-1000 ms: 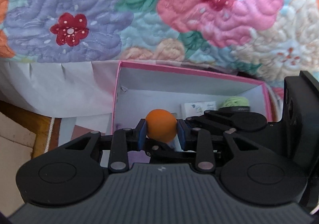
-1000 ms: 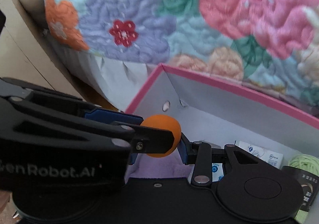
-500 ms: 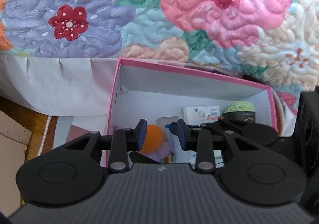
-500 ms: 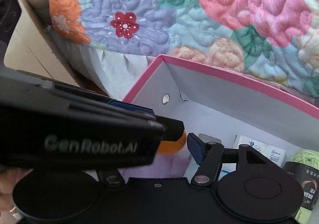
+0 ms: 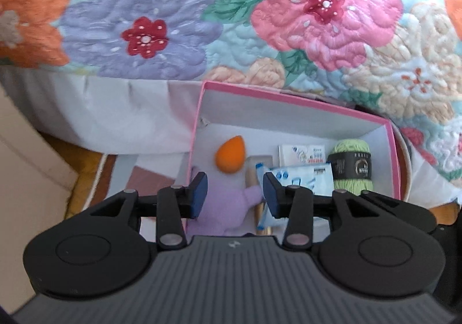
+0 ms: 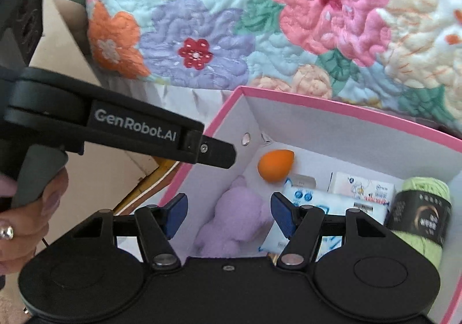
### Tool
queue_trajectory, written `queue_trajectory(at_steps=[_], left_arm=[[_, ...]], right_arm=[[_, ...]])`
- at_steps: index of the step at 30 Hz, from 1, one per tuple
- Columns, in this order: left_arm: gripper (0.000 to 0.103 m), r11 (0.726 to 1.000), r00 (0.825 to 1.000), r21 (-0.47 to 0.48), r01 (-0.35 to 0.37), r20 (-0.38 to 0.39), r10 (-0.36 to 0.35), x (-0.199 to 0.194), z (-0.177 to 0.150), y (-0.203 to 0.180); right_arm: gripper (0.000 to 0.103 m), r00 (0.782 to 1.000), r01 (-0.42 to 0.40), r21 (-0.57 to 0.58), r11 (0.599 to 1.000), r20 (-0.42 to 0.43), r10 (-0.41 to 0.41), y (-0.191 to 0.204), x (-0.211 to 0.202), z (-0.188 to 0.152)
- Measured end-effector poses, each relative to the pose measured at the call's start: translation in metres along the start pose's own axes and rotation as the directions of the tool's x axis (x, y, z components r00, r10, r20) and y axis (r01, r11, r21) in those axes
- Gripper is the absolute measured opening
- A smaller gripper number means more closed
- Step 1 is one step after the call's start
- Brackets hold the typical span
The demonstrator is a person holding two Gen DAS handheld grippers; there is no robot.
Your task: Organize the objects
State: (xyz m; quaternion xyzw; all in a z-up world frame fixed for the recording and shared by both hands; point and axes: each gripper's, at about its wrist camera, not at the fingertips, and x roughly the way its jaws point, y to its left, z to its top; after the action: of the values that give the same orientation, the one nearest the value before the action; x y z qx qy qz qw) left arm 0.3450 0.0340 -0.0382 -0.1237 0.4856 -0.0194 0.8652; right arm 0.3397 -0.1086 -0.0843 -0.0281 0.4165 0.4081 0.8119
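— Since a second ago the orange sponge (image 5: 230, 154) has dropped out of the left gripper (image 5: 232, 193); it lies on the floor of the pink box (image 5: 291, 99), in the far left corner.

— And the fingers (image 5: 198, 191)?

— Released. The left ones have just been opening, with nothing pinched between them. The right gripper (image 6: 228, 215) has spread too, and it is empty.

— What else is in the box, left to right?

— A lilac plush toy (image 6: 236, 220) just beside the sponge, then blue-and-white packets (image 5: 300, 177), then a green yarn skein (image 5: 350, 165) with a black band against the right wall.

— Where does the box sit?

— Below the edge of a bed with a flowered quilt (image 6: 202, 35). A hand (image 6: 26, 214) grips the left tool's handle.
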Motion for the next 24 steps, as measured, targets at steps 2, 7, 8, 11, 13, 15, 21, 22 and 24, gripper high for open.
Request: queue_trajectory(at_steps=[2, 7, 8, 11, 13, 15, 21, 22, 24], left_arm=[[0.047, 1.0, 1.0, 0.009, -0.01, 0.006, 0.01, -0.013, -0.006, 0.001], [0.058, 0.998, 0.997, 0.022, -0.065, 0.03, 0.064, -0.042, -0.031, 0.008], [0.058, 0.997, 0.997, 0.021, -0.077, 0.029, 0.076, -0.048, -0.036, 0.009], [0.062, 0.99, 0.988, 0.006, -0.14, 0.065, 0.139, -0.068, -0.054, 0.01], [0.063, 0.987, 0.985, 0.014, -0.158, 0.068, 0.157, -0.081, -0.066, 0.008], [0.063, 0.988, 0.986, 0.012, -0.157, 0.058, 0.156, -0.093, -0.077, 0.006], [0.068, 0.992, 0.991, 0.015, -0.123, 0.057, 0.122, -0.136, -0.101, -0.003], [0.069, 0.993, 0.991, 0.019, -0.118, 0.059, 0.117, -0.142, -0.105, -0.006], [0.071, 0.993, 0.992, 0.032, -0.113, 0.068, 0.111, -0.157, -0.111, -0.012]], right_arm=[[0.069, 1.0, 0.005, 0.008, 1.0, 0.002, -0.005, 0.005, -0.008, -0.006], [0.071, 0.999, 0.036, 0.019, 0.999, 0.005, -0.036, 0.014, -0.029, -0.024], [0.072, 0.999, 0.042, 0.03, 0.999, 0.004, -0.042, 0.015, -0.034, -0.026], [0.075, 0.998, 0.064, 0.062, 0.996, 0.0, -0.064, 0.02, -0.054, -0.036], [0.076, 0.997, 0.08, 0.055, 0.995, 0.006, -0.08, 0.027, -0.07, -0.039], [0.079, 0.995, 0.094, 0.049, 0.994, 0.02, -0.095, 0.033, -0.09, -0.041], [0.081, 0.992, 0.121, 0.034, 0.992, 0.04, -0.122, 0.057, -0.136, -0.047], [0.082, 0.991, 0.125, 0.03, 0.992, 0.038, -0.126, 0.061, -0.143, -0.048], [0.082, 0.989, 0.144, 0.026, 0.989, 0.033, -0.145, 0.068, -0.154, -0.052]])
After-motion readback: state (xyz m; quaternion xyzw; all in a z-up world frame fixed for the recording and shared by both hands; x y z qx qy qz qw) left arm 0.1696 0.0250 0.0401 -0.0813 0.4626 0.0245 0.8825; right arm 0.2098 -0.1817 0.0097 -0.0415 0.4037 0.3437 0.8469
